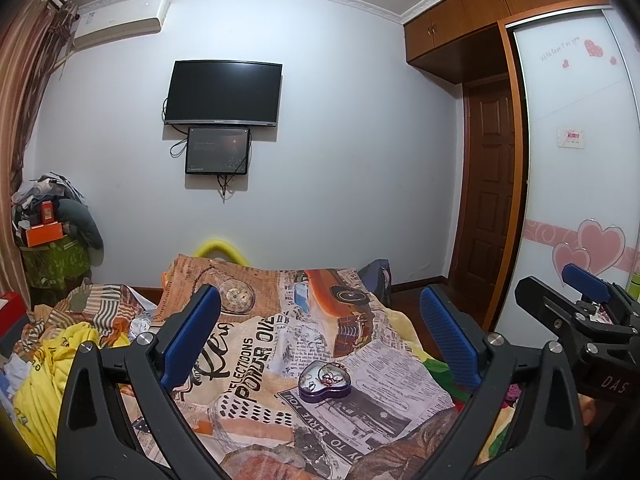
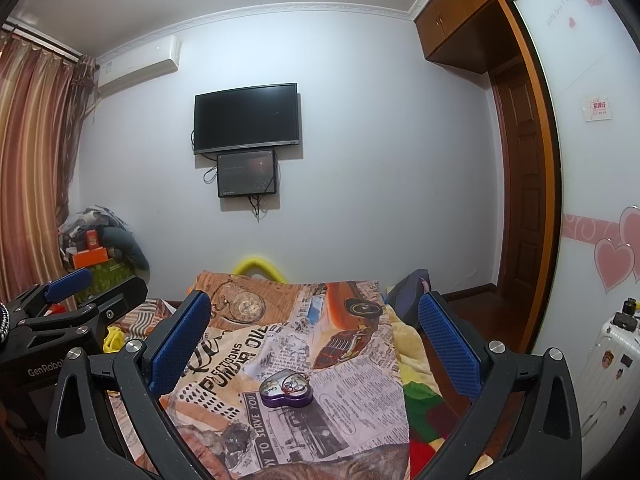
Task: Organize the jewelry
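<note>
Item: heart tin (image 1: 325, 382), purple-walled, lying open-topped on the printed spread (image 1: 256, 360) of a bed, at about 6 o'clock in both wrist views and between each gripper's fingers as seen by its own camera. Contents: a chain and a small reddish piece of jewelry (image 1: 329, 377) rest inside the tin; finer detail is too small to tell. No lid is seen in either view. Left gripper (image 1: 320, 328): fingers spread wide, holding nothing, raised above the spread and short of the tin. Right gripper (image 2: 314, 332): fingers likewise wide and empty, raised at a like height; it shows at 3 o'clock in the left view, as the left gripper shows at 9 o'clock in the right view. Condition of task: the jewelry lies in the tin, a scene that fits either pieces gathered in and the grippers drawn clear, or a tin about to be sorted; the pictures do not settle which. Handling notes, as judgement: the tin sits on soft cloth and would likely tip or slide under a one-sided push, so any grip should close evenly across its walls; the chain is thin and would likely slip from broad pads unless pinched at the pad tips. Surroundings: wall television (image 1: 223, 94), wardrobe (image 1: 576, 152), yellow clothing (image 1: 48, 376) at 8 o'clock.
</note>
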Action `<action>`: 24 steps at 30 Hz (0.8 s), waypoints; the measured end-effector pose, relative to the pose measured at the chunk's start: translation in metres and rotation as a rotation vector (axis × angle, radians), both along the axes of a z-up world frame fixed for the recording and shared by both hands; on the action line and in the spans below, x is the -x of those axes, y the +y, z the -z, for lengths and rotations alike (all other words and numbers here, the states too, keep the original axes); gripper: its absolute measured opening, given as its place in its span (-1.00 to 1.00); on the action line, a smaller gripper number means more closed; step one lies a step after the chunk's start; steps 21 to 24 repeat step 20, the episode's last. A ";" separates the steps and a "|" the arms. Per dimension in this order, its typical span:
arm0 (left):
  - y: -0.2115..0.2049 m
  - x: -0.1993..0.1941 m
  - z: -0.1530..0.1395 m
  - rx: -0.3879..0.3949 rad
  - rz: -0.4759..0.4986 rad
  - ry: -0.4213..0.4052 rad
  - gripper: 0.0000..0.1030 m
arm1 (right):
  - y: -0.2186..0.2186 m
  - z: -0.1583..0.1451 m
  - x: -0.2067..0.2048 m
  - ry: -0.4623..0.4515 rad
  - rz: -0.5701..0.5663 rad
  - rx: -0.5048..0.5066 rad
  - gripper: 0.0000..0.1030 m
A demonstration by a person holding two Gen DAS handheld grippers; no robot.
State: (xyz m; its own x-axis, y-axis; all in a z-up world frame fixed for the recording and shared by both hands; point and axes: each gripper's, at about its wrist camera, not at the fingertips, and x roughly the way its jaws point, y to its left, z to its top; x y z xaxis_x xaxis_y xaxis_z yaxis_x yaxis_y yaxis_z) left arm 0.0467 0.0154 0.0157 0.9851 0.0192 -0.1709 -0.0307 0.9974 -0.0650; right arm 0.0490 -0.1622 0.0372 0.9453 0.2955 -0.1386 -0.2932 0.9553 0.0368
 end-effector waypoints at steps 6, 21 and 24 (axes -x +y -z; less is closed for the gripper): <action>-0.001 0.000 0.000 0.000 0.006 0.002 0.95 | 0.000 0.000 0.000 0.001 0.001 0.000 1.00; 0.001 -0.003 0.001 -0.002 0.013 0.011 0.95 | 0.002 0.000 -0.002 0.013 0.001 0.001 1.00; 0.001 -0.003 0.001 -0.002 0.013 0.011 0.95 | 0.002 0.000 -0.002 0.013 0.001 0.001 1.00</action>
